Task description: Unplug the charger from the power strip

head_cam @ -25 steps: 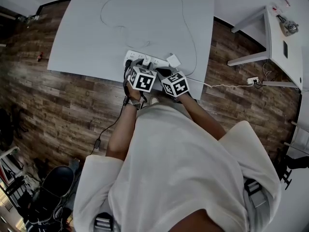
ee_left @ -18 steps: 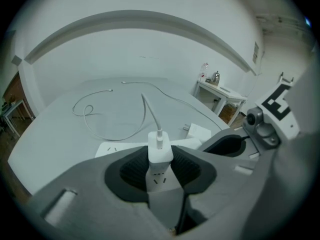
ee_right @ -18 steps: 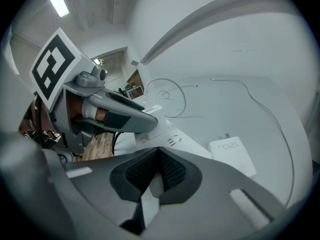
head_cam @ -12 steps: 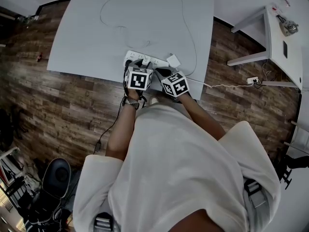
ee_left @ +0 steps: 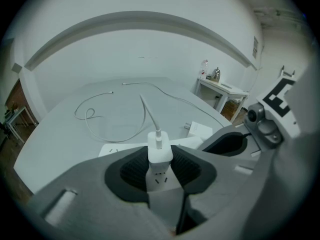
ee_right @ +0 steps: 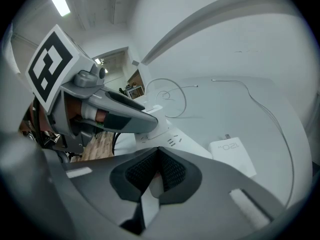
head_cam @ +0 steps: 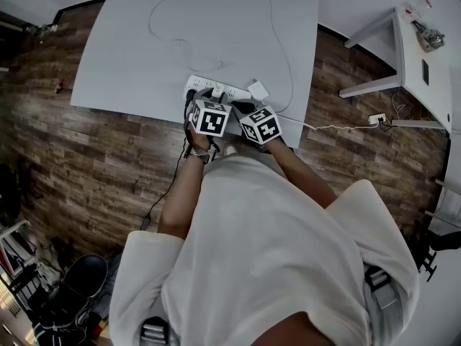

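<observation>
A white power strip (head_cam: pixel 198 85) lies near the front edge of the white table (head_cam: pixel 130 63). A white charger (ee_left: pixel 160 159) stands plugged into it, and its thin cable (ee_left: pixel 145 109) loops away over the table. My left gripper (ee_left: pixel 161 154) is shut on the charger, with a dark pad against each side. In the head view its marker cube (head_cam: pixel 211 117) hides the jaws. My right gripper (ee_right: pixel 157 156) is shut at the strip's (ee_right: pixel 172 139) right end, pads meeting at the tips. I cannot tell whether they pinch anything.
A second white charger (ee_right: pixel 232 154) lies loose on the table just right of the strip. A white cord (head_cam: pixel 331 128) runs off the table's right side to a floor socket (head_cam: pixel 376 120). A side table (head_cam: pixel 403 42) stands at the right.
</observation>
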Available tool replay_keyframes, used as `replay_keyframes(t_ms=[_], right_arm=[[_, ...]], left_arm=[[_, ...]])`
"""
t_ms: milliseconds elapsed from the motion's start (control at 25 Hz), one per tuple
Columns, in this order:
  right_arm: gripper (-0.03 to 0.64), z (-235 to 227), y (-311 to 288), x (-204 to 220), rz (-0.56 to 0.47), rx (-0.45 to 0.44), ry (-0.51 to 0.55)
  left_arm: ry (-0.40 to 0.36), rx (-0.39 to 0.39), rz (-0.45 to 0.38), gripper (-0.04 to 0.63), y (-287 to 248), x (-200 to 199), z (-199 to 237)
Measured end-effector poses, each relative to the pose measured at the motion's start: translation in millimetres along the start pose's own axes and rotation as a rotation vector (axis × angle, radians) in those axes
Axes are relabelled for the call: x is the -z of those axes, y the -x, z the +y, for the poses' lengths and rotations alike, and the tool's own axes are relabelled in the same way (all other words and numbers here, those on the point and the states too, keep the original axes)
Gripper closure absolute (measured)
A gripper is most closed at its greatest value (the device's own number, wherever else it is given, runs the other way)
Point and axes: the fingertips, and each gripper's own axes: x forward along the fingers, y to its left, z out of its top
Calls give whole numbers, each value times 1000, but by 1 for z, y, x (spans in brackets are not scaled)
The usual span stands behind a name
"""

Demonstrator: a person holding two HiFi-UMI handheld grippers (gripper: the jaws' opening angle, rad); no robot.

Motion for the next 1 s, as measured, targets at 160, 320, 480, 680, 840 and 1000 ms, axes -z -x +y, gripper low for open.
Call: replay_keyframes(t_ms=[160,320,480,680,840,1000], right_arm=[[615,0,-2,-1,4,-2,3],[615,0,-2,-2,6,-4,2],[615,0,1,0,8,-7,1],[615,-1,0,0,5,-7,4],[615,-1,1,1,2,-8,3],[615,0,-2,-2,0,-5,2]], left_arm=[[-33,-16,6,456,-1,0,1],[-82,-39,11,454,-1,0,1],[-70,-33,2,453,0,0,-2],[56,30,-19,456,0,-3,1],[91,40,-35,455,2,-5,0],[77,29,-29,456,2,-4,4]])
